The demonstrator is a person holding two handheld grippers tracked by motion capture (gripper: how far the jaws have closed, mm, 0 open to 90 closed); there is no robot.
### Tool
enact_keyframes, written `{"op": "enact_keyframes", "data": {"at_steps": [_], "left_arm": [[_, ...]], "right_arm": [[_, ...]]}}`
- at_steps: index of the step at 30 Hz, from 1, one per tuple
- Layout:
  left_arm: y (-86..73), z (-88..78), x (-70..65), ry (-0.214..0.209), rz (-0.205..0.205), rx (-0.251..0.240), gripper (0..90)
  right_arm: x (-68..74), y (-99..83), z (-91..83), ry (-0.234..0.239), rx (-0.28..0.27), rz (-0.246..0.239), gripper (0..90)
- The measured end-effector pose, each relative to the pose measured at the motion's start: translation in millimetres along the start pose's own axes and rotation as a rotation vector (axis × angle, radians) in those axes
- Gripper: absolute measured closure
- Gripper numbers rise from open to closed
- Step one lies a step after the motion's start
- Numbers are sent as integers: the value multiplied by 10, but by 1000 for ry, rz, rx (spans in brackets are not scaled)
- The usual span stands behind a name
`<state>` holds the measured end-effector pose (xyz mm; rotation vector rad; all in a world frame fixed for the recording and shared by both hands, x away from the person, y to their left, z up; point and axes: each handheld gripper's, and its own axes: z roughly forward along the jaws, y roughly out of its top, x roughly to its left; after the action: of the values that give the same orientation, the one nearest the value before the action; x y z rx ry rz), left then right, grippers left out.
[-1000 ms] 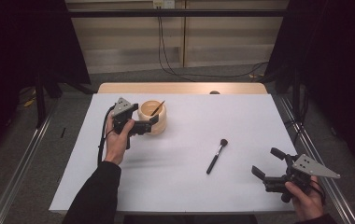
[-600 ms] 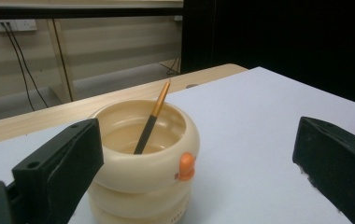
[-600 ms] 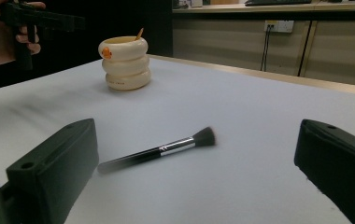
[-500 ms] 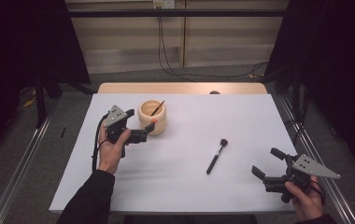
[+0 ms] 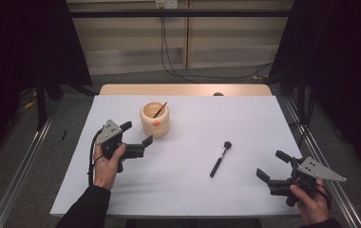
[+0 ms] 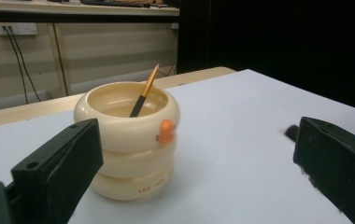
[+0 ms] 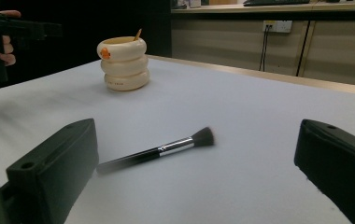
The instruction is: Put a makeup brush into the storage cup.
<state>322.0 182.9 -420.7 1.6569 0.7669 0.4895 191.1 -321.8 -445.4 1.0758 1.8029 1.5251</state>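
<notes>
A cream ringed cup (image 5: 155, 119) (image 6: 128, 140) (image 7: 122, 63) with an orange spot stands left of the table's middle, and a thin brush handle (image 5: 159, 109) (image 6: 143, 91) leans inside it. A black makeup brush (image 5: 220, 158) (image 7: 157, 150) lies on the white table to the right of middle. My left gripper (image 5: 137, 134) (image 6: 189, 172) hangs open just short of the cup, on its near-left side, with nothing between its jaws. My right gripper (image 5: 272, 166) (image 7: 199, 172) stands open near the table's front right corner, pointed at the brush on the table.
The white tabletop (image 5: 188, 185) has a bare wooden strip (image 5: 183, 90) along its far edge. Metal rails run along both sides of the table on the floor. Cables hang down the far wall (image 5: 169, 42). The other hand with its gripper (image 7: 7, 32) appears far left in the right gripper view.
My left gripper has drawn back from the cup toward the near left and now hangs clear of it. The right gripper and the brush on the table have stayed put.
</notes>
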Motion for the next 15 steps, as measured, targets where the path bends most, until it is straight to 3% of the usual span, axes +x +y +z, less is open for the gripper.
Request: {"op": "enact_keyframes", "data": {"at_steps": [3, 4, 6, 15], "left_arm": [[12, -58, -71, -13, 17, 13, 14], [16, -79, -96, -27, 0, 10, 14], [12, -130, -124, -25, 9, -10, 14], [-77, -289, -193, -11, 17, 1, 14]], "right_arm": [[-4, 0, 3, -3, 2, 2, 0], [-2, 0, 9, -5, -3, 5, 0], [-5, -1, 1, 2, 1, 2, 0], [-13, 1, 17, -8, 3, -8, 0]]}}
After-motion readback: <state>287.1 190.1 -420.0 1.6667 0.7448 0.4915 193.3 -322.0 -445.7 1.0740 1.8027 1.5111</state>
